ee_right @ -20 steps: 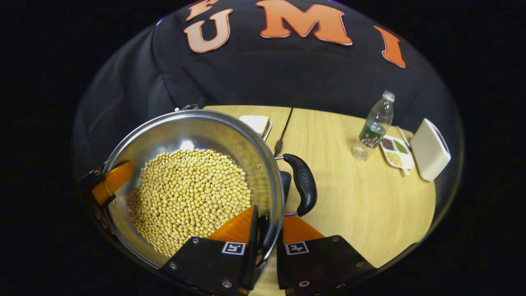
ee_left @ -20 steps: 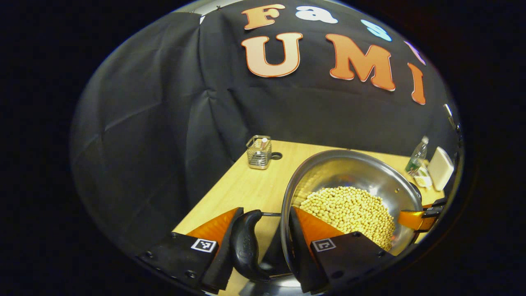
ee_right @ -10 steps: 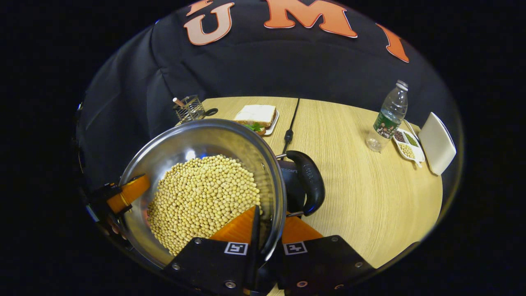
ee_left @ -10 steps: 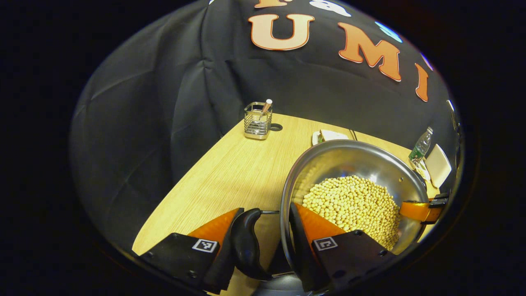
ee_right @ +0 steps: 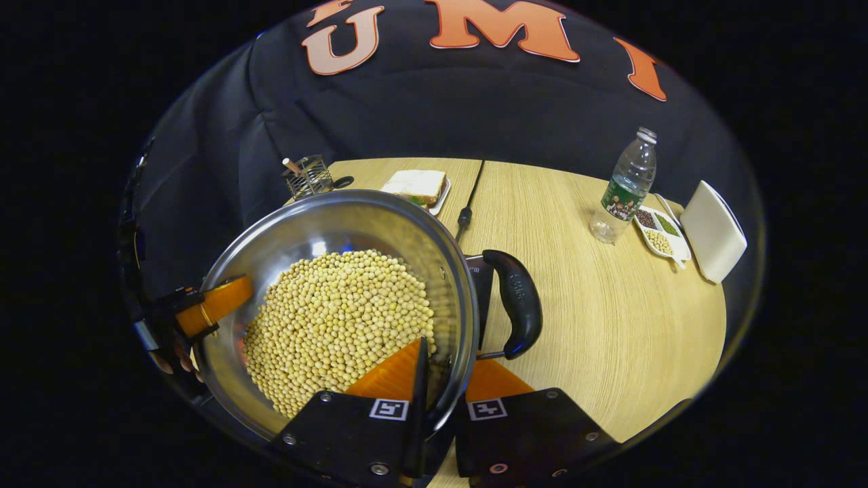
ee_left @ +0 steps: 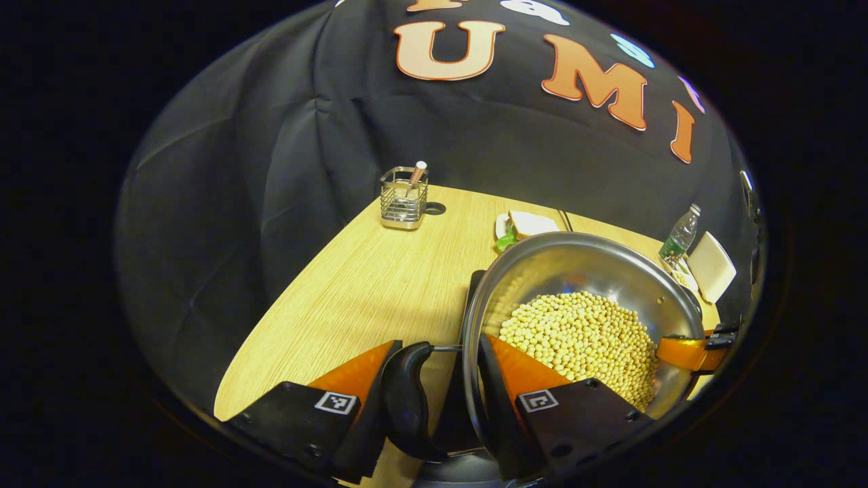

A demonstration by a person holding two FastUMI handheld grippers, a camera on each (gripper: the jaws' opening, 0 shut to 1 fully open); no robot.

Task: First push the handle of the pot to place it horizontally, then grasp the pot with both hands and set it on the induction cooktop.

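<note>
The left gripper view shows the left claw pinching the shiny steel pot by its rim and handle; the right gripper view shows the right claw pinching the opposite rim. The pot (full of yellow beans) is above the wooden surface.

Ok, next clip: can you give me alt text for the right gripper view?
The right gripper pinches the rim of a steel pot full of soybeans, beside its black handle, while the left gripper holds the opposite rim. On the wooden table behind stand a sandwich and a water bottle.
</note>
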